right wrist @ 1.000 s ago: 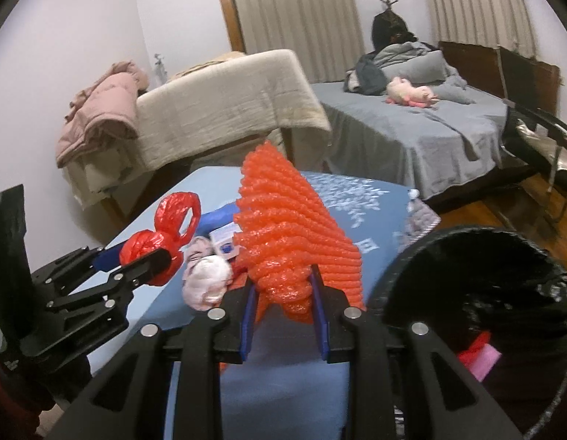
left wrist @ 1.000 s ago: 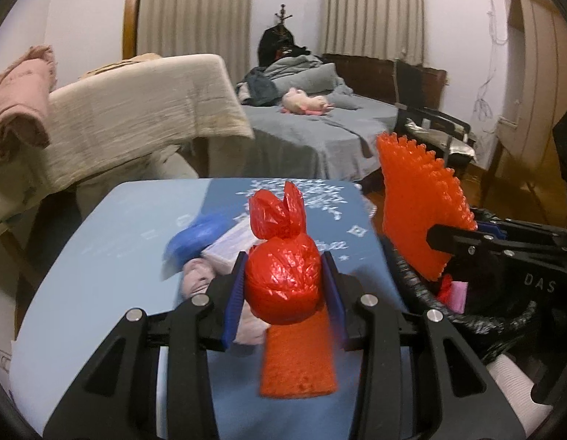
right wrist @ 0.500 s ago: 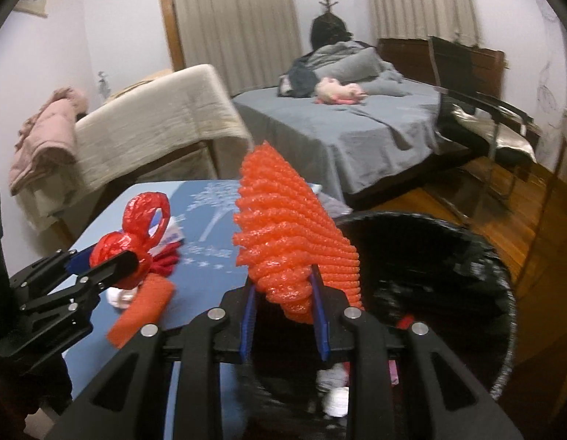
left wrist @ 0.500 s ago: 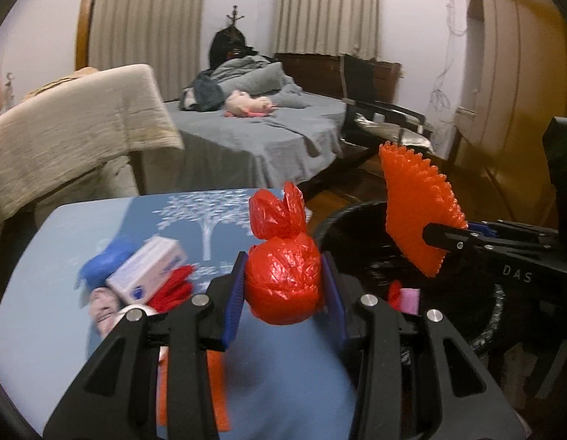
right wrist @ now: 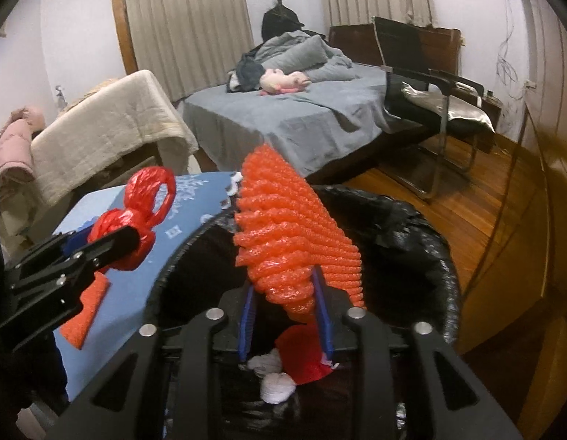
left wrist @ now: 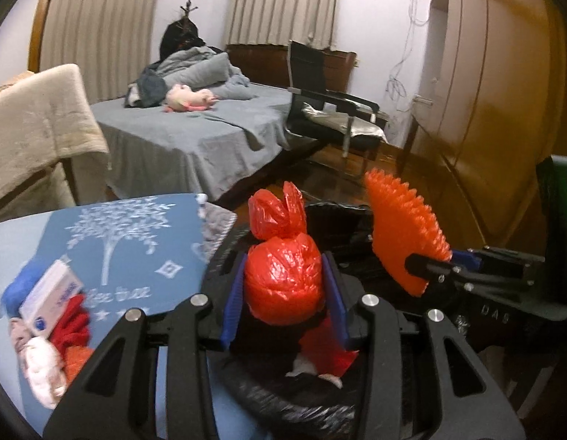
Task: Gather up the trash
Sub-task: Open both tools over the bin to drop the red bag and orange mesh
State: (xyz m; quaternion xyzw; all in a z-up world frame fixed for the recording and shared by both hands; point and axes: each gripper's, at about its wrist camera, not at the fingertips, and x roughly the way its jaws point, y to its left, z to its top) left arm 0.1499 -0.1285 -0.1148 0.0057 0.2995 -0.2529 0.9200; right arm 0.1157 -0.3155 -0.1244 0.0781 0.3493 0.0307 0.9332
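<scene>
My left gripper (left wrist: 283, 293) is shut on a knotted red plastic bag (left wrist: 283, 282) and holds it above the black-lined trash bin (left wrist: 283, 399). My right gripper (right wrist: 285, 311) is shut on an orange foam net sleeve (right wrist: 290, 234), held over the same bin (right wrist: 422, 234). Each gripper shows in the other's view: the right one with the orange foam (left wrist: 404, 242), the left one with the red bag (right wrist: 133, 220). Red and white trash (right wrist: 298, 359) lies inside the bin.
The blue table (left wrist: 111, 256) to the left carries a small white box (left wrist: 50, 302), red and pinkish scraps (left wrist: 68, 326) and an orange foam piece (right wrist: 87, 310). Behind stand a grey bed (right wrist: 301, 110), a black chair (right wrist: 430, 84) and a covered sofa (right wrist: 103, 128). A wooden wardrobe (left wrist: 503, 110) is at right.
Both grippers have swung right from over the table to above the bin, still holding the red bag and the orange foam.
</scene>
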